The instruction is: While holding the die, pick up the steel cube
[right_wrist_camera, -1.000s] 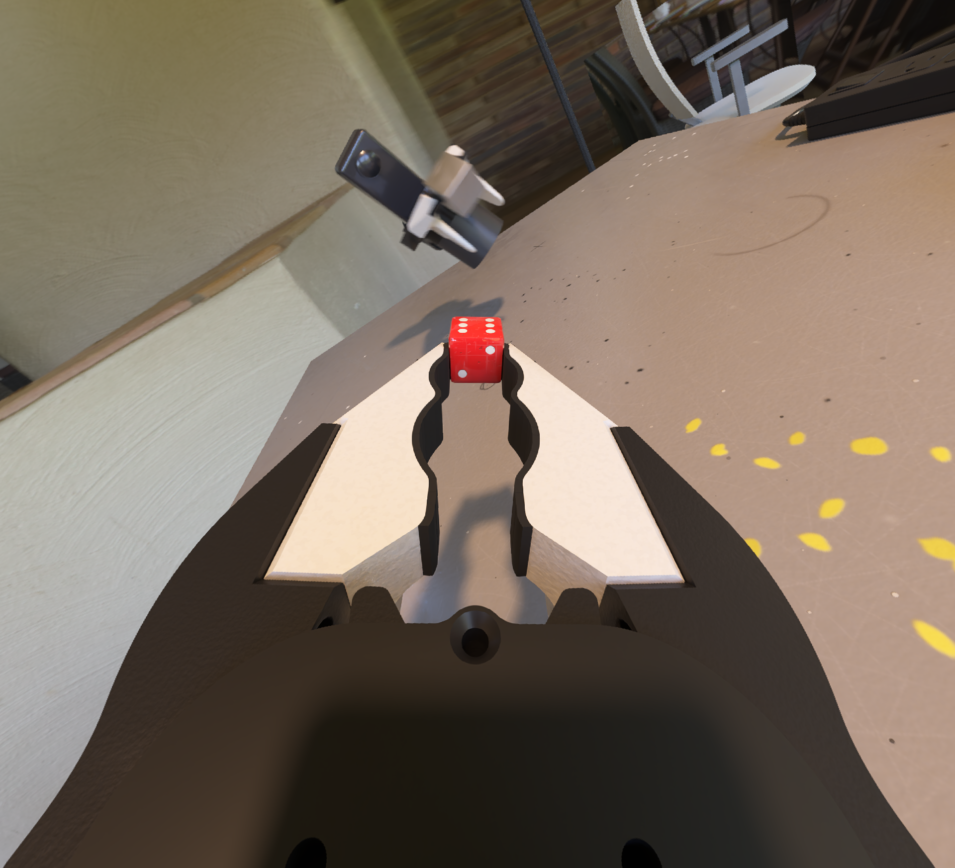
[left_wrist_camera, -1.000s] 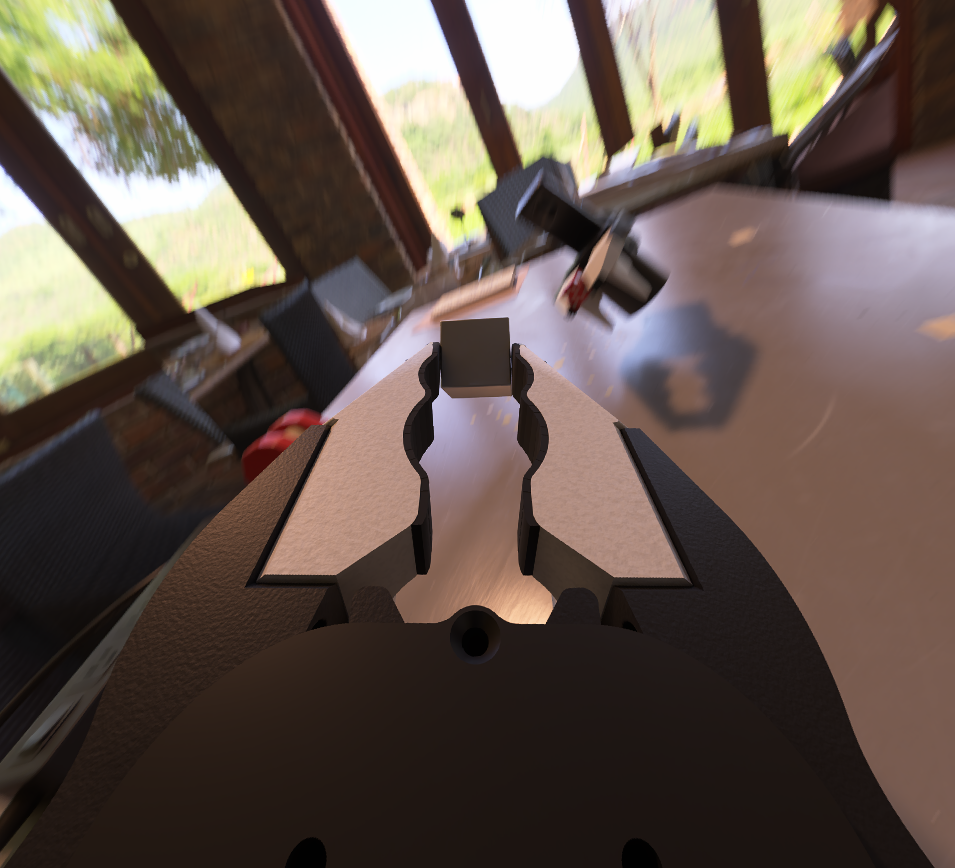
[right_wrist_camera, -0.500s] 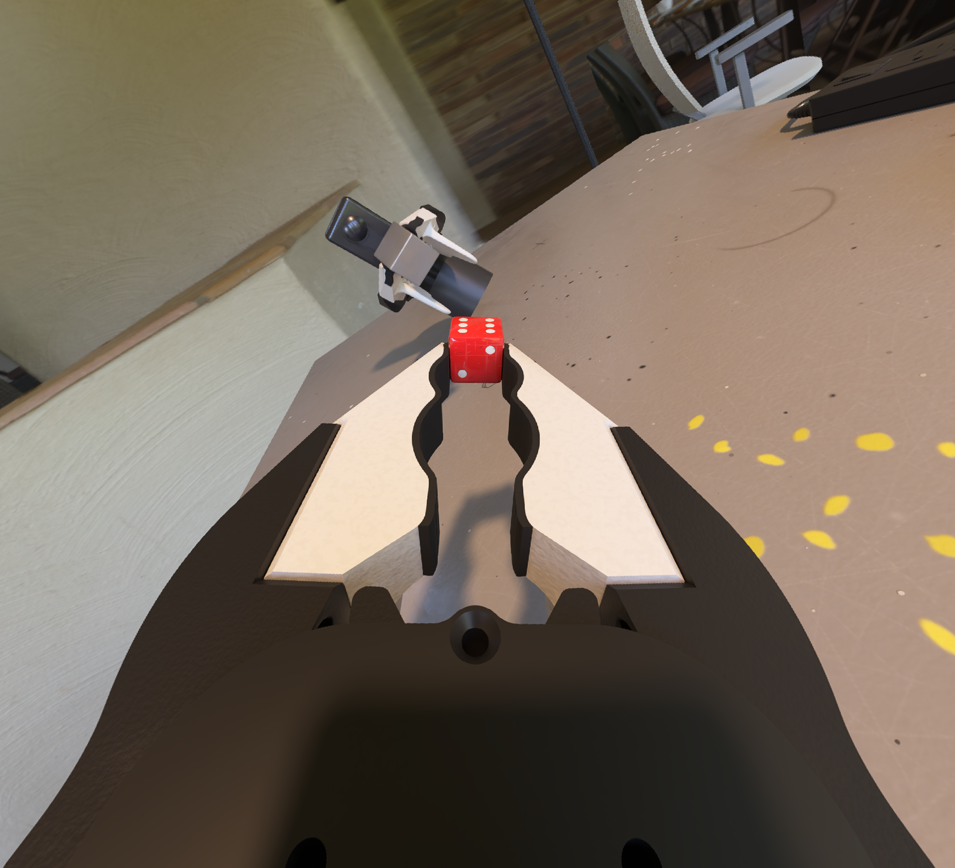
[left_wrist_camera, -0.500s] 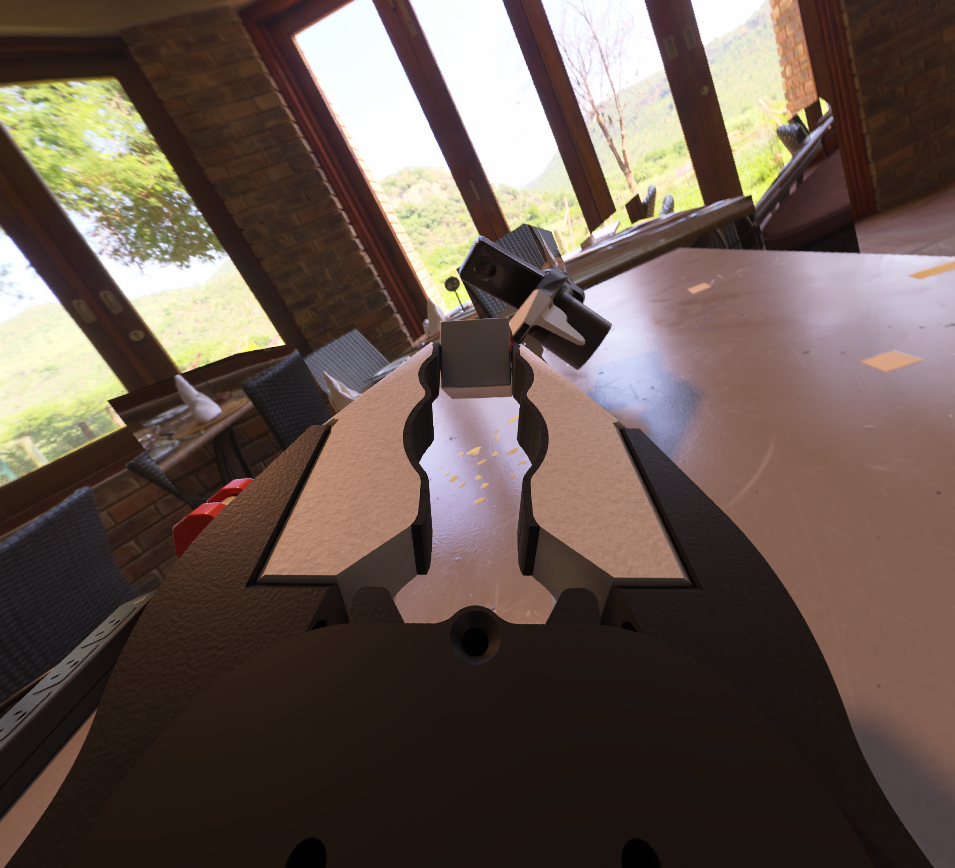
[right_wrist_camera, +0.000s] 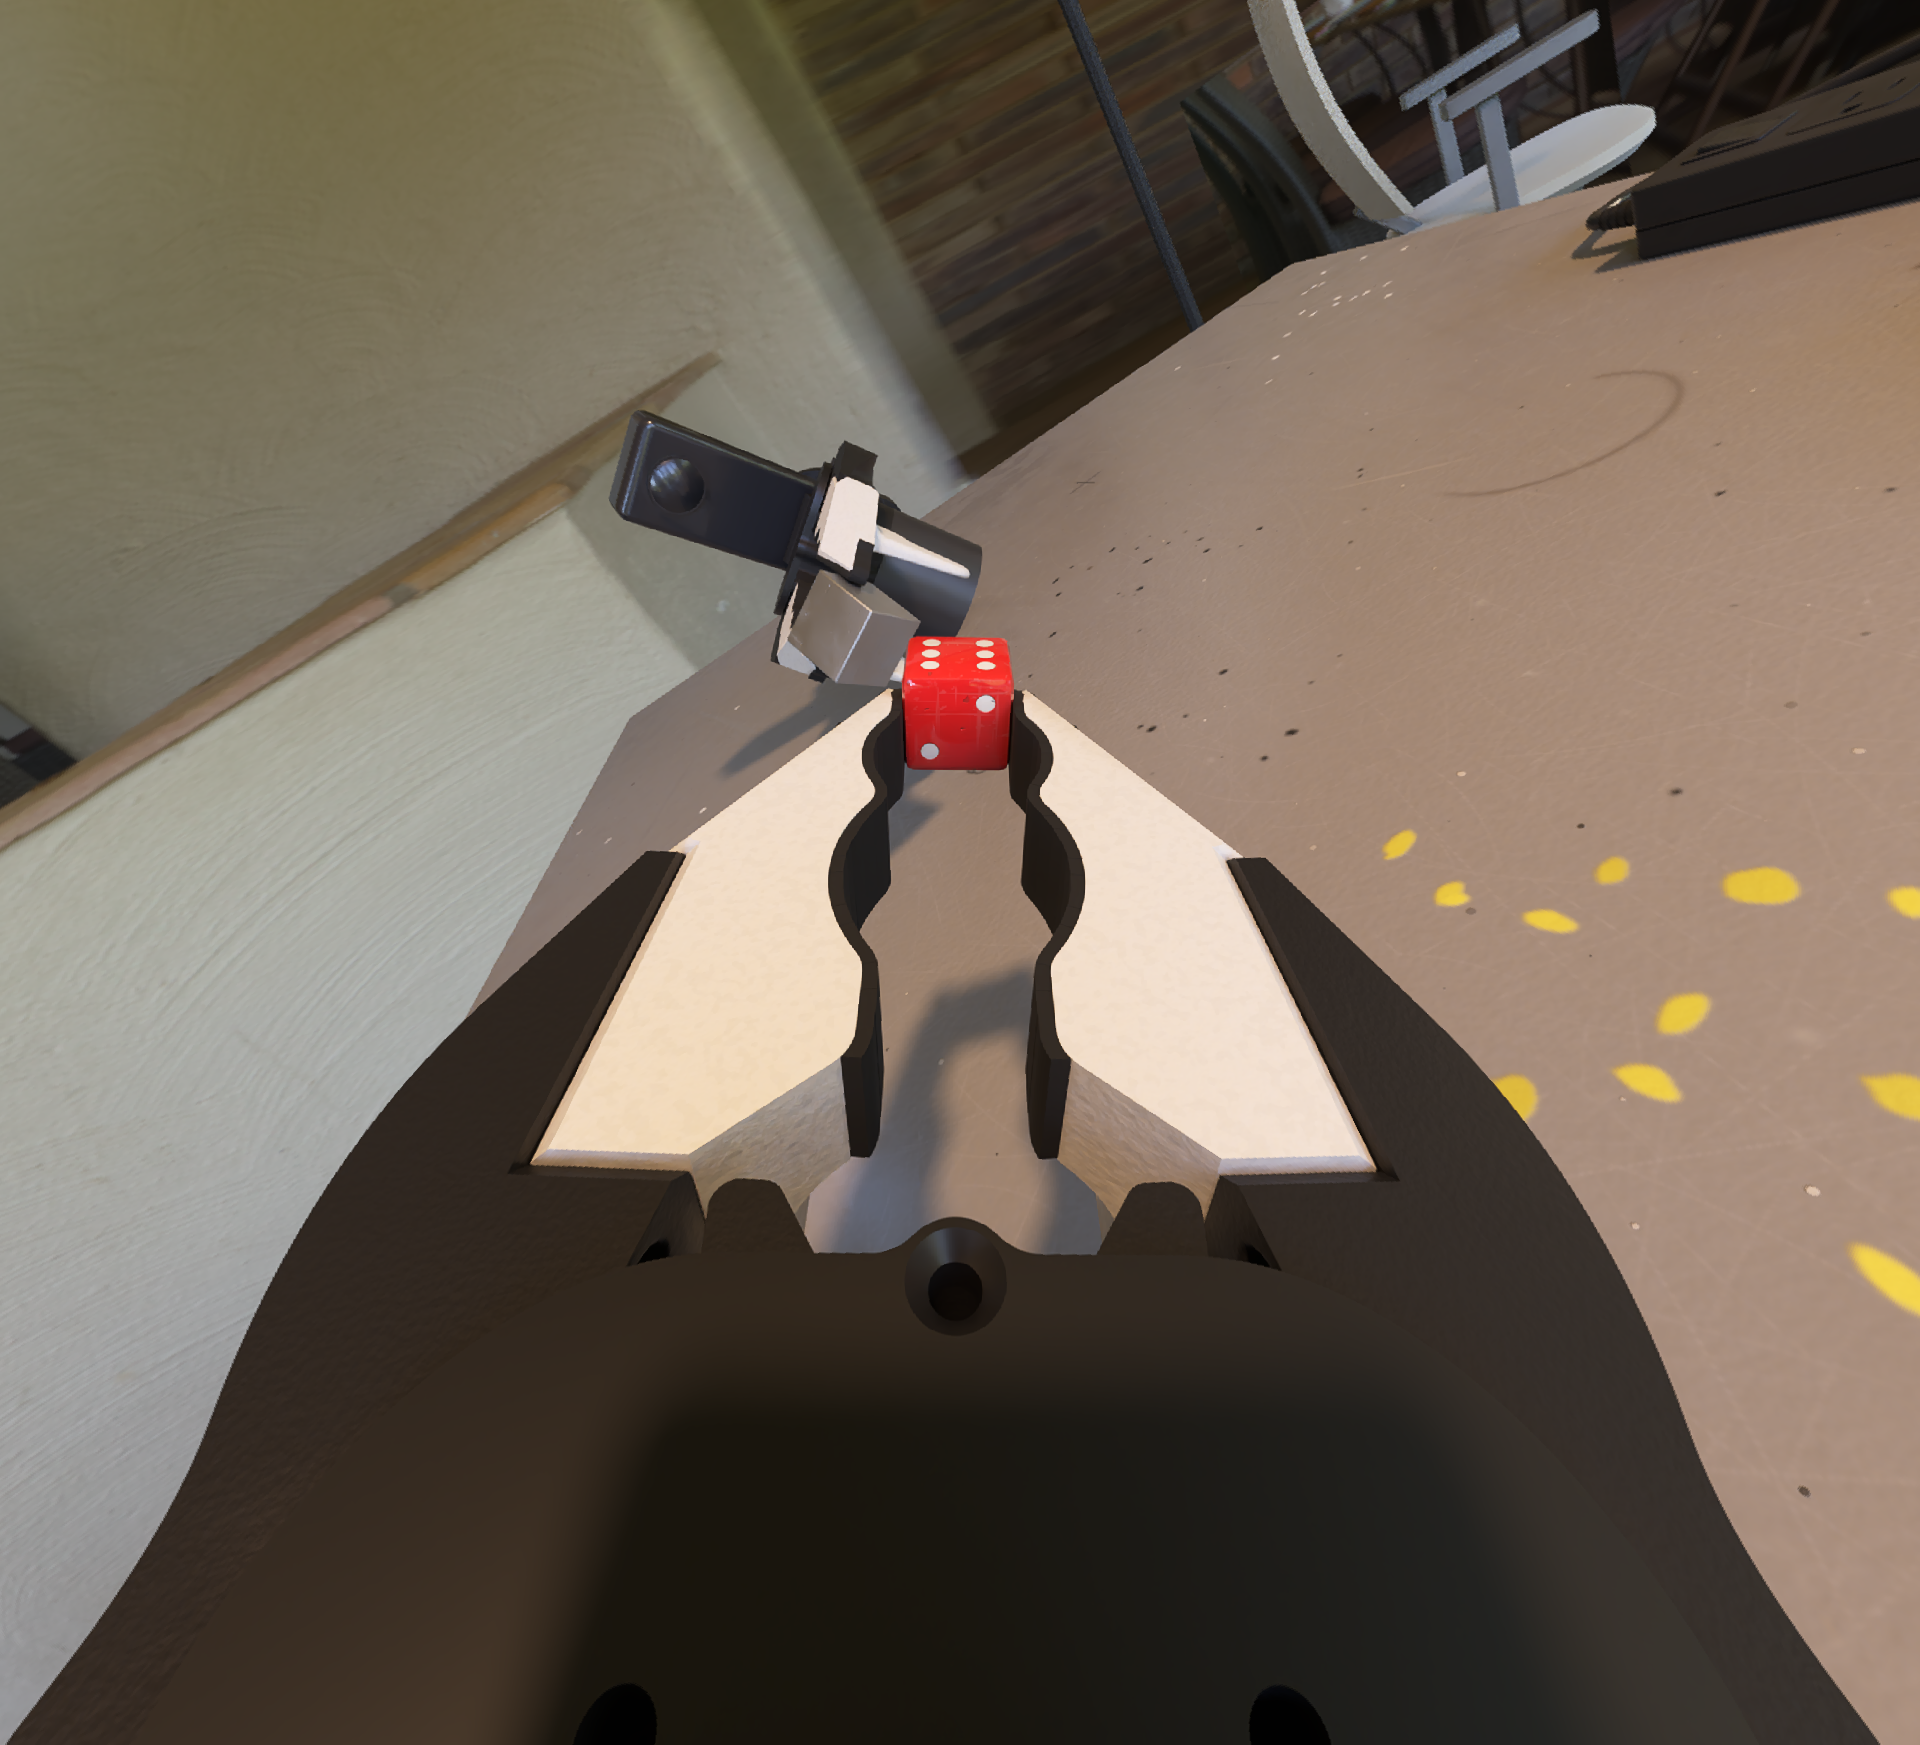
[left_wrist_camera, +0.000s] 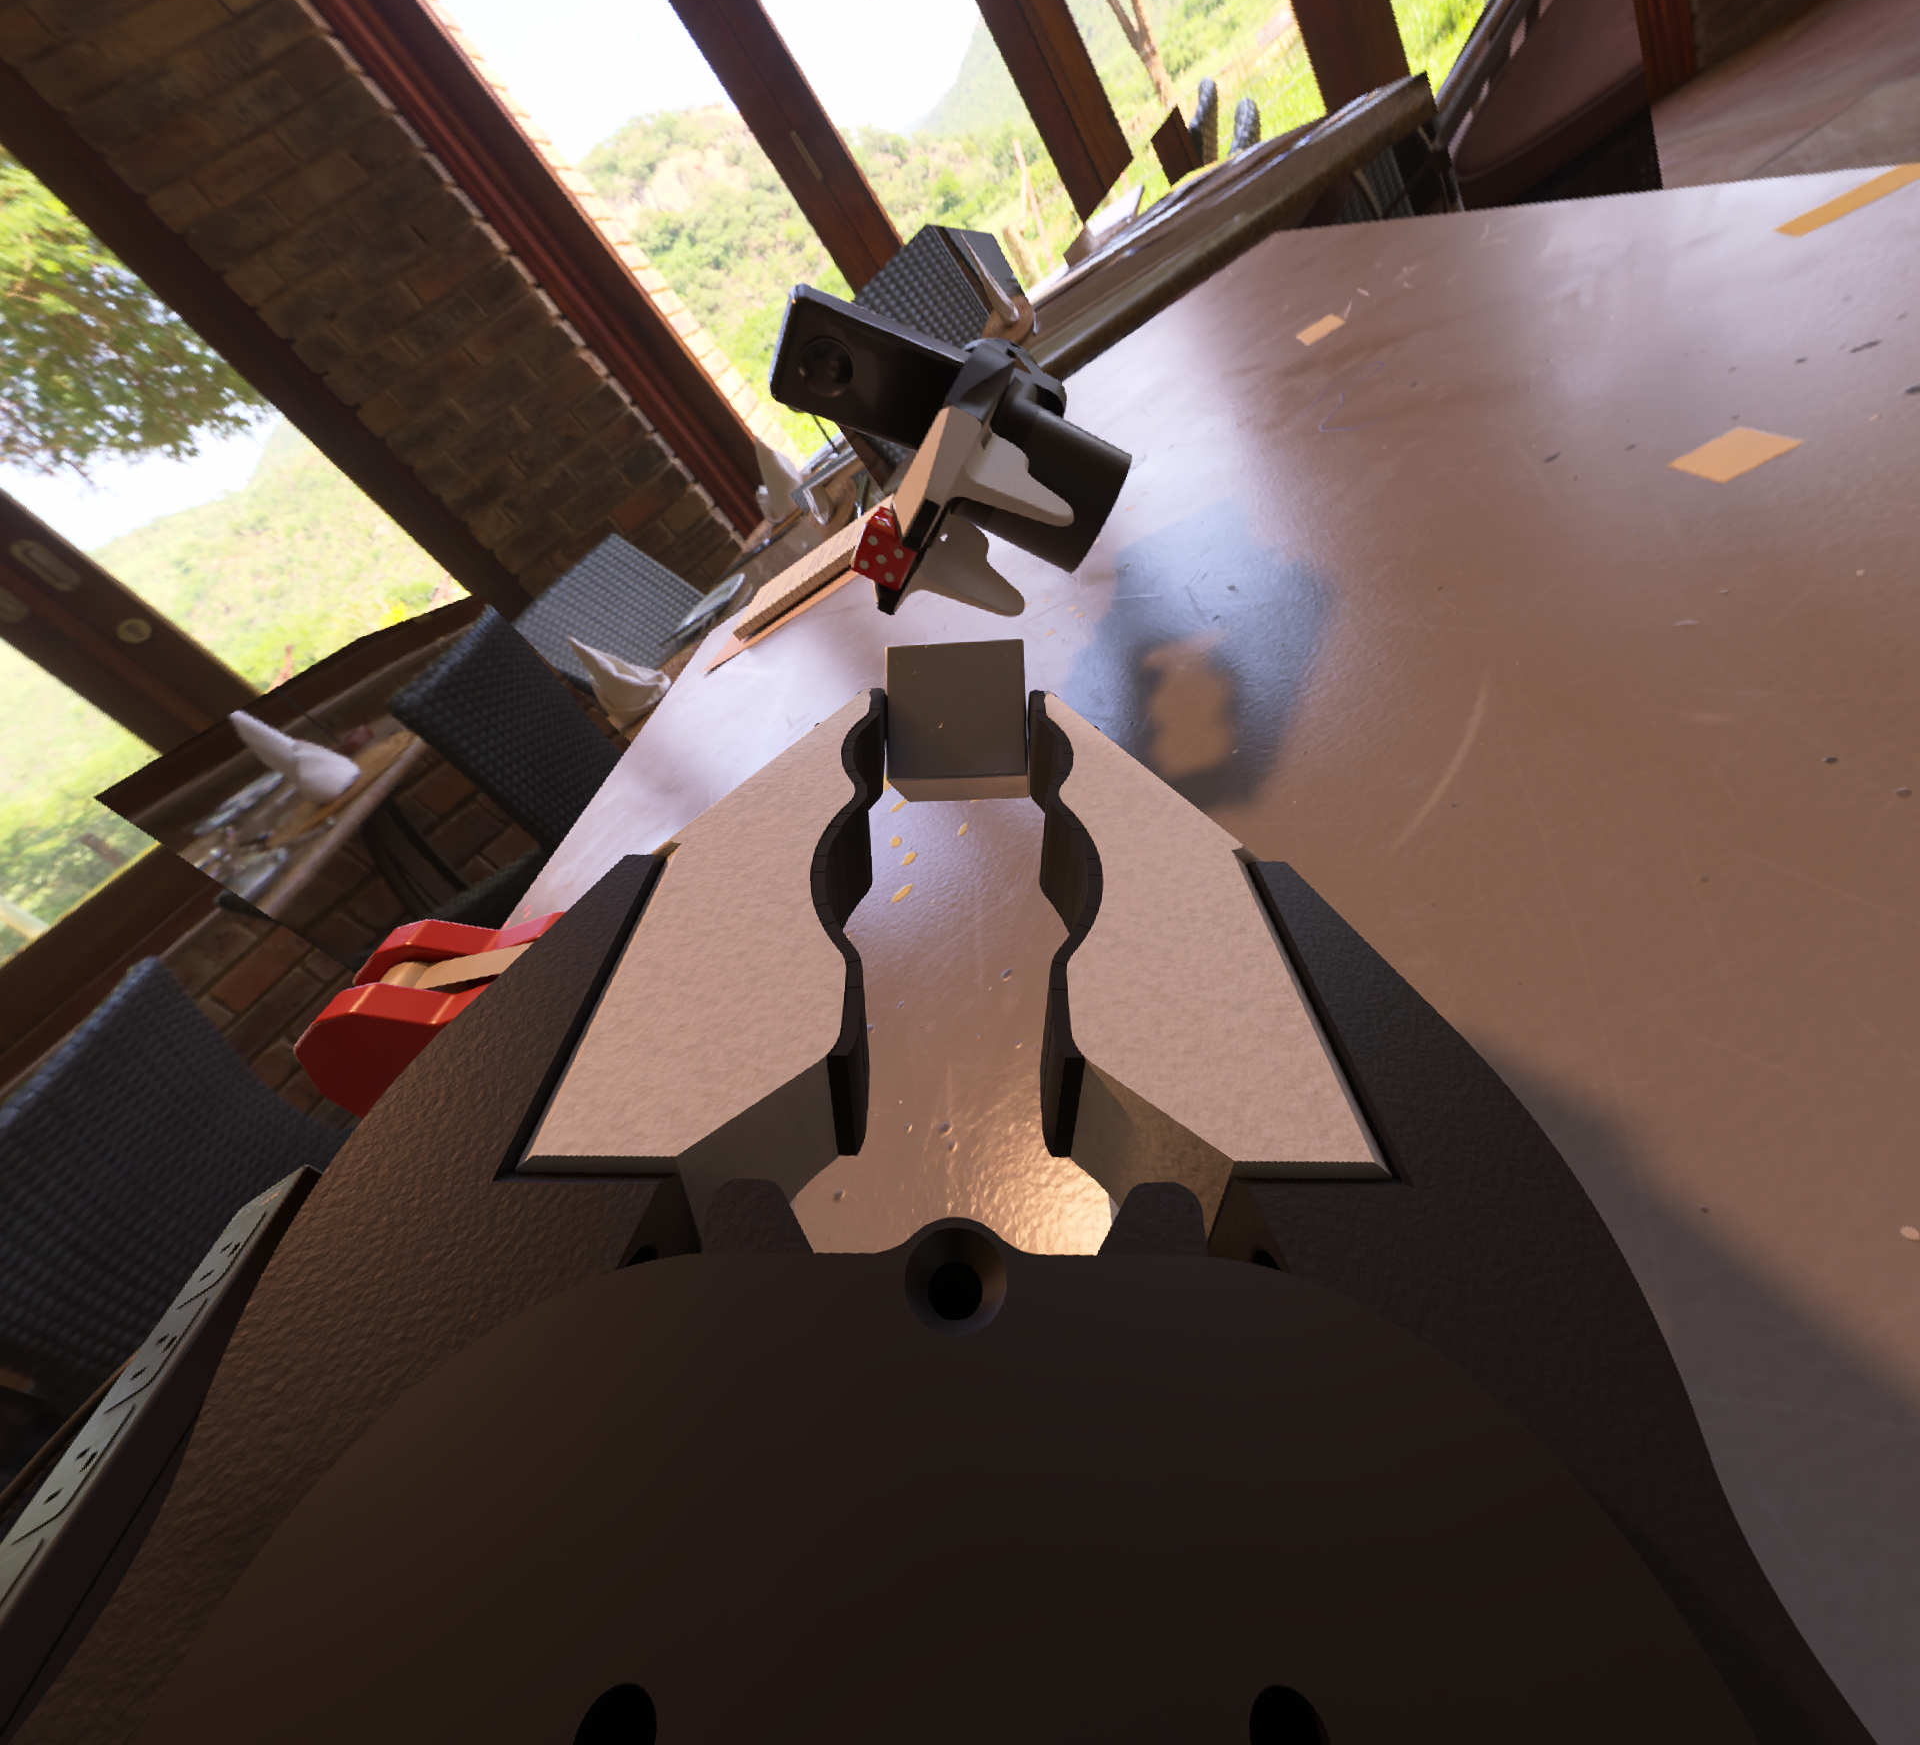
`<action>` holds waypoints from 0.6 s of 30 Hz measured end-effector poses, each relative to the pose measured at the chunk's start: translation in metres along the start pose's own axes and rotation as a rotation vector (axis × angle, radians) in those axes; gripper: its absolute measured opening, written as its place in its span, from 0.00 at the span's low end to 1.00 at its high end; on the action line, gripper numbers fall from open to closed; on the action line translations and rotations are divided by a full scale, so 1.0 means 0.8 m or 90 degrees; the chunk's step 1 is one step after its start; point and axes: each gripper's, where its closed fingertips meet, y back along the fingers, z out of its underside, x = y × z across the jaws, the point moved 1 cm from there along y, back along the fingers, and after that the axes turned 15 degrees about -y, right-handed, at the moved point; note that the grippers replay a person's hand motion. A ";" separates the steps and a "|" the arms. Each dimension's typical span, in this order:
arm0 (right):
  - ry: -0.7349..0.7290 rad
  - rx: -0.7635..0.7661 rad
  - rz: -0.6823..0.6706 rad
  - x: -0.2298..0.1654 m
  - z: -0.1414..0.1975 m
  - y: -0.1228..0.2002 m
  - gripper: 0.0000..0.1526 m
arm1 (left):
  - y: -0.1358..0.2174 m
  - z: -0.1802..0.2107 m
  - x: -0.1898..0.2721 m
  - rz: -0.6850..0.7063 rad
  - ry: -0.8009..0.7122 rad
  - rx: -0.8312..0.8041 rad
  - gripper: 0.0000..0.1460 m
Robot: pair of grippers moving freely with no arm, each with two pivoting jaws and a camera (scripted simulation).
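My left gripper (left_wrist_camera: 956, 724) is shut on the grey steel cube (left_wrist_camera: 956, 719), held between its fingertips above the brown table (left_wrist_camera: 1507, 656). My right gripper (right_wrist_camera: 957, 708) is shut on the red die (right_wrist_camera: 956, 703) with white dots, also held above the table (right_wrist_camera: 1455, 656). In the left wrist view the right gripper (left_wrist_camera: 899, 557) shows just beyond the cube, with the die (left_wrist_camera: 881, 552) in it. In the right wrist view the left gripper (right_wrist_camera: 831, 641) hangs close behind and left of the die, with the steel cube (right_wrist_camera: 847, 641) in it.
A red clamp-like tool (left_wrist_camera: 405, 989) lies by the table's left edge. A flat black box (right_wrist_camera: 1787, 168) sits at the table's far right. Yellow paint spots (right_wrist_camera: 1662, 1009) mark the table. Dark wicker chairs (left_wrist_camera: 499, 719) stand beyond the edge. The table edge (right_wrist_camera: 623, 760) drops off near the grippers.
The two grippers have come closer together. The left gripper has turned and moved nearer the die. The cube and the die stay gripped.
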 end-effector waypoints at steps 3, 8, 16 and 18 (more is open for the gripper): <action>0.002 -0.002 0.003 0.000 0.001 0.000 0.12 | -0.002 0.005 0.005 0.012 -0.012 -0.022 0.19; 0.005 -0.006 0.007 0.001 0.002 -0.001 0.12 | -0.006 0.012 0.013 0.032 -0.034 -0.056 0.19; 0.006 -0.014 0.012 0.002 0.004 -0.003 0.12 | -0.008 0.023 0.023 0.088 -0.052 -0.125 0.19; 0.005 -0.018 0.013 0.002 0.004 -0.003 0.12 | -0.007 0.030 0.027 0.139 -0.065 -0.194 0.19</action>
